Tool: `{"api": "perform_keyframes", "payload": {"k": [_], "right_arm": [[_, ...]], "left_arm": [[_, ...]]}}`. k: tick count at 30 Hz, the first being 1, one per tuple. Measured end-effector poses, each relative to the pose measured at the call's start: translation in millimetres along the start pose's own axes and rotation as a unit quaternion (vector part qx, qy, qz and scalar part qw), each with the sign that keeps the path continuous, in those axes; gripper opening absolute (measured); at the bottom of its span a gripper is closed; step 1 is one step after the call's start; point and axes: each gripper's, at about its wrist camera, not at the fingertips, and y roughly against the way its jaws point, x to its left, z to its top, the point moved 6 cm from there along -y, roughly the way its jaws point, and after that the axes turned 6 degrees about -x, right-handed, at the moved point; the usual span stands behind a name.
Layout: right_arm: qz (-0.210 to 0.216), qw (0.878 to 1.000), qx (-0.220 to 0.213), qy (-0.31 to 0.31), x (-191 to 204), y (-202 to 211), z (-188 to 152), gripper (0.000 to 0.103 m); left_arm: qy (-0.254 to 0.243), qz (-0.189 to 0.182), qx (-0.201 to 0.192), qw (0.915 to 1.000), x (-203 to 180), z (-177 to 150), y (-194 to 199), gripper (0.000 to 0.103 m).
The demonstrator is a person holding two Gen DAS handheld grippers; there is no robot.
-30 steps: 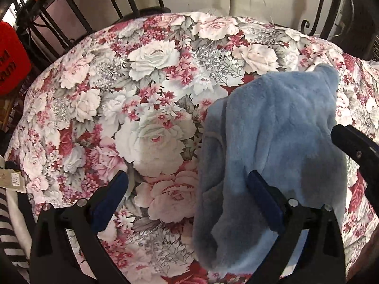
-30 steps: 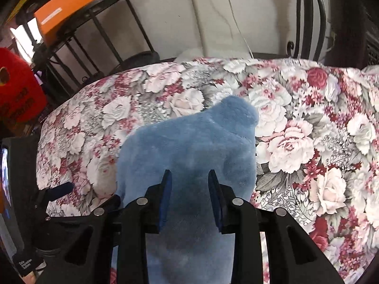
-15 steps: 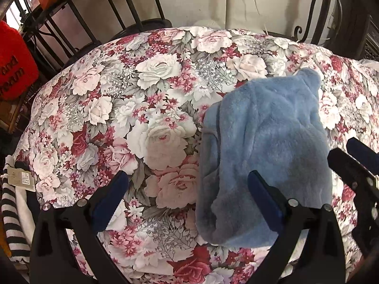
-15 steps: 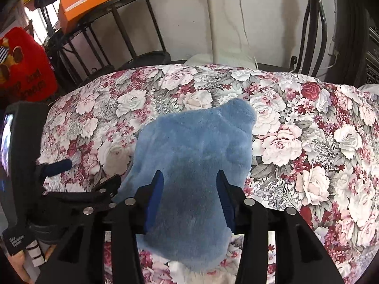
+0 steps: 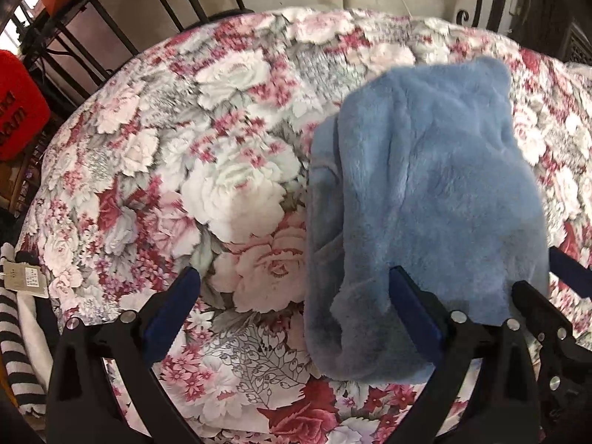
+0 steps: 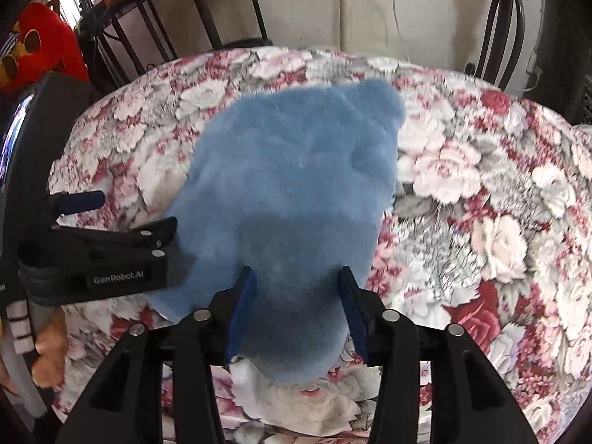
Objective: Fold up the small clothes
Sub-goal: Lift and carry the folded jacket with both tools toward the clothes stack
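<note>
Left wrist view: floral bedspread [image 5: 236, 192] fills frame, taken as landmark. Blue fleece garment [image 5: 425, 214] lying flat on right half of bedspread, doubled over, a lower layer showing along its left edge. Judged at least one fold done; looks bulky and rounded, so a further fold or squaring-up probably left. Unclear what kind of garment.

Off bedspread's left edge, low: striped cloth [image 5: 14, 336] with a paper tag [image 5: 22, 277], possibly more clothes waiting; cannot tell. Red object [image 5: 18, 111] and metal rack [image 5: 111, 29] beyond bedspread's far left edge. No containers visible in either view.

Left gripper [image 5: 296, 307] spread wide, holding nothing; one blue pad over bare bedspread, the other over garment's near left part. Contact with fleece not clear.

Right wrist view: right gripper [image 6: 298, 307] parted, fingers straddling garment's near edge, not clamped on it. Whether pads touch fleece cannot be told. Shadow on fleece just ahead of fingers. Left gripper body seen at garment's left edge.

Both views motion-blurred.
</note>
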Motion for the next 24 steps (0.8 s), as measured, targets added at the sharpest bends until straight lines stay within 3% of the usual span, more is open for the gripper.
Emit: {"api": "perform_keyframes", "payload": {"k": [4, 8, 13, 24], "right_arm": [[0.007, 1.0, 0.016, -0.015, -11, -16, -11, 0.063], [0.055, 0.993, 0.046, -0.095, -26, -37, -23, 0.069], [0.076, 0.988, 0.054, -0.12, -32, -45, -27, 0.077], [0.08, 0.988, 0.052, -0.124, -34, -33, -21, 0.078]], "left_arm": [[-0.018, 0.002, 0.001, 0.9998, -8, -8, -15, 0.099], [-0.031, 0.014, -0.006, 0.9994, -13, -13, -24, 0.099], [-0.032, 0.003, -0.013, 0.9994, -12, -13, -28, 0.099], [-0.024, -0.013, -0.011, 0.9996, -10, -10, -21, 0.099]]}}
